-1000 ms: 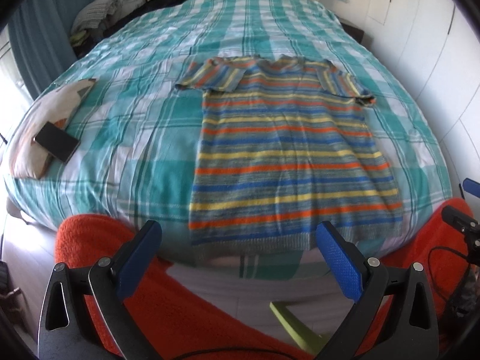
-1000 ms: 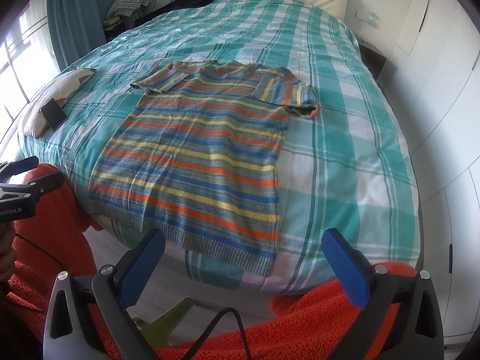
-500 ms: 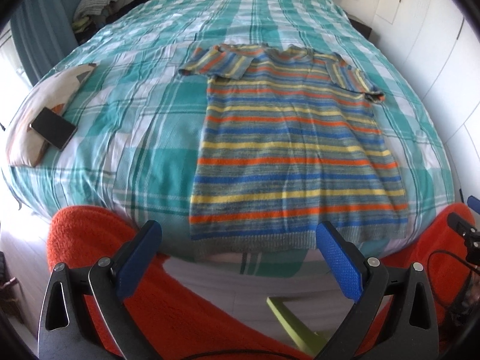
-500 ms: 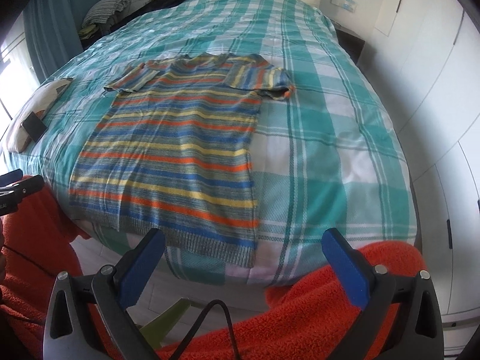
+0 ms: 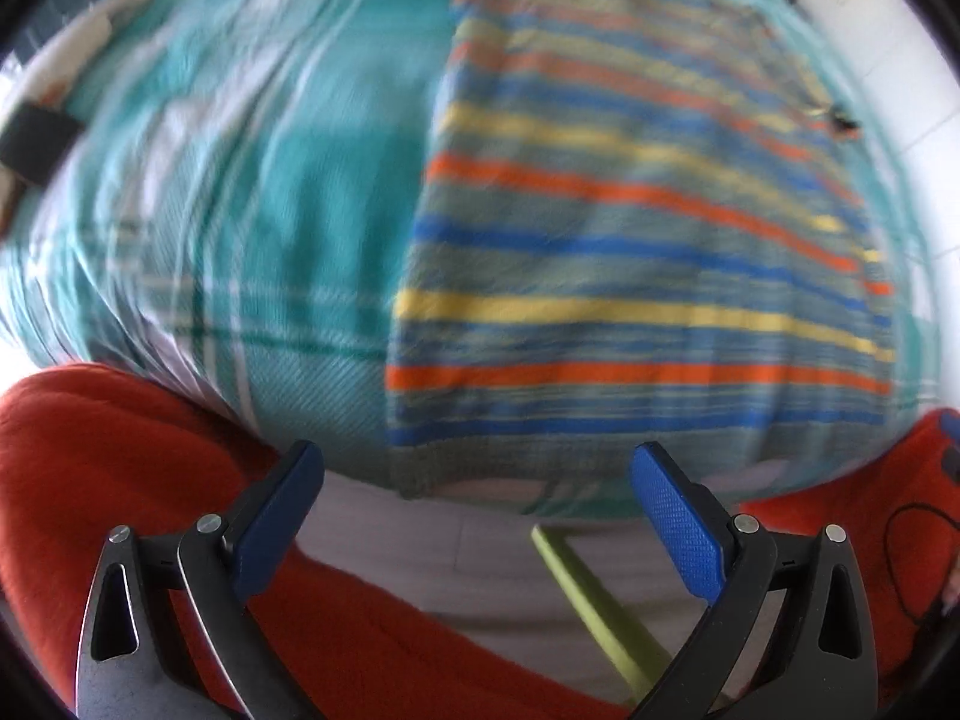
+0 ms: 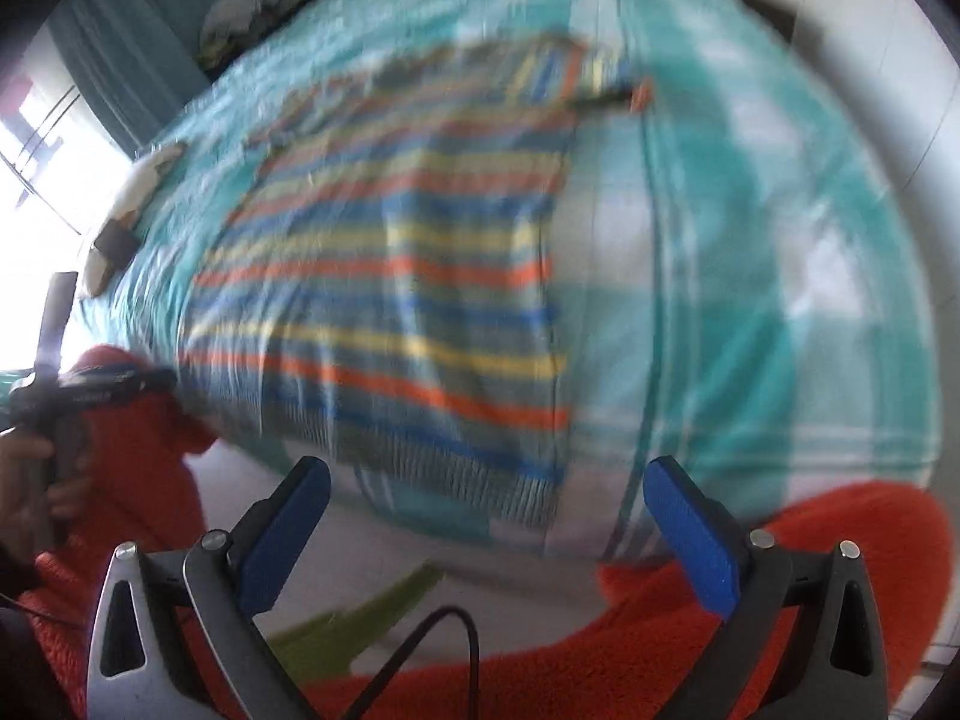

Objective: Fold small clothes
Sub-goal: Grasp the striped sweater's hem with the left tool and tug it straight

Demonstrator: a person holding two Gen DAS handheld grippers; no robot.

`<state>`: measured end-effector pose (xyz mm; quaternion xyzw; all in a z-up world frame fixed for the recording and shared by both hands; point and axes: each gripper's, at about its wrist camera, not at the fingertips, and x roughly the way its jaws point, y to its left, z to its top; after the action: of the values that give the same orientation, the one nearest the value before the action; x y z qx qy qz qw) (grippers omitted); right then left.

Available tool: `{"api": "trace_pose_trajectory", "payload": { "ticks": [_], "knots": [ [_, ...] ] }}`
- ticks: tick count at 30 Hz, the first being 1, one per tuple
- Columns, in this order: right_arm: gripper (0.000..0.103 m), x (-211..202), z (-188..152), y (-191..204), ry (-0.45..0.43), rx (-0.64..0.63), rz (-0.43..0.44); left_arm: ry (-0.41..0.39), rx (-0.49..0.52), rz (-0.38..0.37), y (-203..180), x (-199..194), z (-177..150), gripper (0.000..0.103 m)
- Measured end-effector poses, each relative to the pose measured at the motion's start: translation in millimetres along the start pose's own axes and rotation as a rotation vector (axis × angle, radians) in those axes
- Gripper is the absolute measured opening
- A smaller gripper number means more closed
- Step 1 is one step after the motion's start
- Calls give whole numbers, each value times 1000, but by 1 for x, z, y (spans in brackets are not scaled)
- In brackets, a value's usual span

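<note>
Though blurred, the seemingly knitted striped top (image 5: 648, 264) lies flat on checked bedding (image 5: 240, 210) — both grippers' fingers wide apart, empty.

The left gripper (image 5: 477, 501) has its two blue-padded fingers (image 5: 681, 525) spread wide, with nothing between them. The right gripper (image 6: 489, 516) is likewise spread wide, its blue pads (image 6: 690, 540) clamping nothing. In the right wrist view, a hand (image 6: 27, 492) at the left edge wraps around the handle of the left gripper (the person's fingers curl round the grip). Orange sleeves (image 5: 102, 480) show beneath both grippers.
</note>
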<state>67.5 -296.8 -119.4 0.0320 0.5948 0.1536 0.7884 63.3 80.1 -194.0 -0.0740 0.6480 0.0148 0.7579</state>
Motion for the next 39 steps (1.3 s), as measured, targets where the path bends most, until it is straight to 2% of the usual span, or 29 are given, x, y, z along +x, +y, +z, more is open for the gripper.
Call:
{"api": "trace_pose_trajectory", "payload": {
  "ticks": [1, 3, 4, 6, 7, 8, 9, 10, 11, 12, 18, 21, 22, 23, 25, 28, 30, 31, 32, 33, 35, 37, 39],
  "knots": [
    [102, 11, 0, -7, 50, 26, 27, 14, 2, 13, 2, 7, 1, 102],
    [95, 34, 1, -20, 142, 85, 86, 33, 7, 25, 4, 19, 2, 101],
    [87, 40, 2, -21, 158, 88, 105, 38, 7, 17, 3, 23, 3, 101],
    [76, 56, 8, -23, 191, 88, 138, 47, -3, -10, 2, 31, 3, 91],
    [67, 64, 9, -24, 206, 86, 150, 50, -7, -22, 2, 34, 3, 77],
    [56, 73, 11, -25, 225, 87, 169, 51, -12, -42, 2, 34, 2, 69],
    [51, 81, 13, -26, 237, 91, 177, 47, -15, -55, 1, 33, 2, 59],
    [37, 87, 12, -27, 244, 93, 160, 46, -15, -71, 1, 30, 1, 31],
    [8, 89, 13, -29, 248, 87, 129, 44, -19, -88, 4, 28, -2, 5],
    [4, 86, 14, -31, 247, 83, 130, 42, -28, -110, 7, 25, -4, 6],
    [3, 44, 10, -14, 240, -20, 132, 3, -36, -138, 10, -3, -13, 5],
    [6, 39, 11, -13, 208, -32, 127, 13, -48, -141, 15, 2, -12, 5],
    [15, 39, 11, -15, 202, -28, 125, 16, -56, -143, 14, 9, -2, 5],
    [39, 43, 12, -21, 199, -14, 108, 13, -56, -143, 13, 9, -2, 5],
    [60, 44, 17, -35, 190, 43, 99, 0, -49, -141, 14, 7, -1, 5],
    [60, 39, 19, -49, 152, 87, 128, -2, -53, -147, 14, 10, -1, 5],
    [59, 49, 23, -56, 147, 97, 142, 4, -56, -147, 19, 15, 3, 5],
    [41, 58, 24, -58, 156, 99, 163, 4, -53, -143, 22, 21, 2, 4],
    [5, 69, 25, -59, 182, 91, 187, 4, -42, -134, 22, 21, 1, 4],
    [5, 80, 24, -58, 230, 76, 213, 5, -33, -125, 24, 23, 0, 4],
    [5, 78, 25, -51, 274, 38, 202, 16, -6, -108, 23, 15, -2, 3],
    [4, 64, 21, -37, 305, -47, 149, 19, 23, -95, 25, 4, -6, 3],
    [4, 37, 20, -24, 315, -98, 131, 22, 57, -89, 25, -10, -10, 3]
  ]
}}
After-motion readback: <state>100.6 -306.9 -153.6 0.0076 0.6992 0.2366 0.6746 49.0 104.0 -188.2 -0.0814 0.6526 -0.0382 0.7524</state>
